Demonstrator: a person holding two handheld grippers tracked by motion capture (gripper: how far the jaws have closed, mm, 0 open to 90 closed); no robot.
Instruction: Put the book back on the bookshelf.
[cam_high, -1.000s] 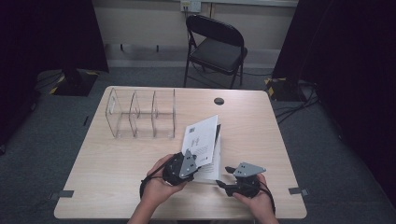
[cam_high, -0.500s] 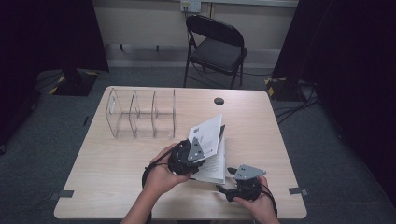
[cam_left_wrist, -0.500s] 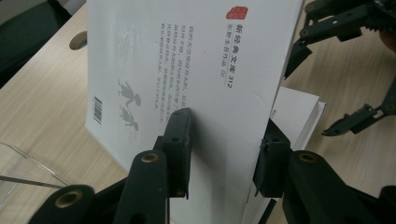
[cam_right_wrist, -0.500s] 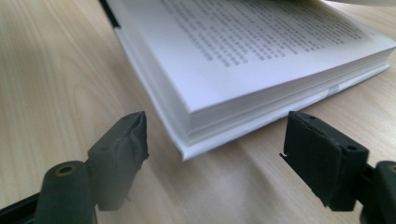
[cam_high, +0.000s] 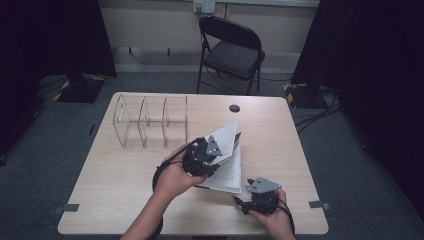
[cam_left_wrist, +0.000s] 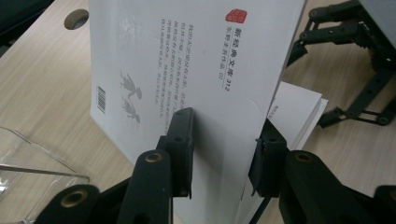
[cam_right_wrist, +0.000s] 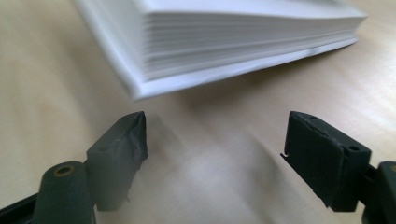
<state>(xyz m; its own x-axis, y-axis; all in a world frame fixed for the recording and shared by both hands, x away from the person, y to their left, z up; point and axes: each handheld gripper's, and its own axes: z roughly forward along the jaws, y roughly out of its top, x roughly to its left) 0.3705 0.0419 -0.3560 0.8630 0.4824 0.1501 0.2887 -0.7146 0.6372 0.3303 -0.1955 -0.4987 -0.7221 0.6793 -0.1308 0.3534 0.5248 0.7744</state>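
The left gripper, black hard plastic with brass-coloured pivot pins, is clamped on the lifted cover of the white softcover book: one ribbed pad lies flat on the cover's printed face, the other sits behind its edge. The cover is smooth matte card, bent slightly, carrying vertical lines of small grey print, a small red square seal near the upper middle of the left gripper view, a barcode and two small grey figures at centre left. To the right of the jaws the thick white page block shows beneath the cover.

The right gripper has just been narrowing its jaws a little after widening; they stand wide apart with nothing between them, low over the table and just short of the book's near corner, whose stacked page edges cross the upper part of the right gripper view.

In the high view the book lies just right of centre on the pale wood-grain laminate table, cover raised like a tent. A clear acrylic three-slot file rack stands upper left of it, well apart. A black folding metal chair stands beyond the table's far edge.
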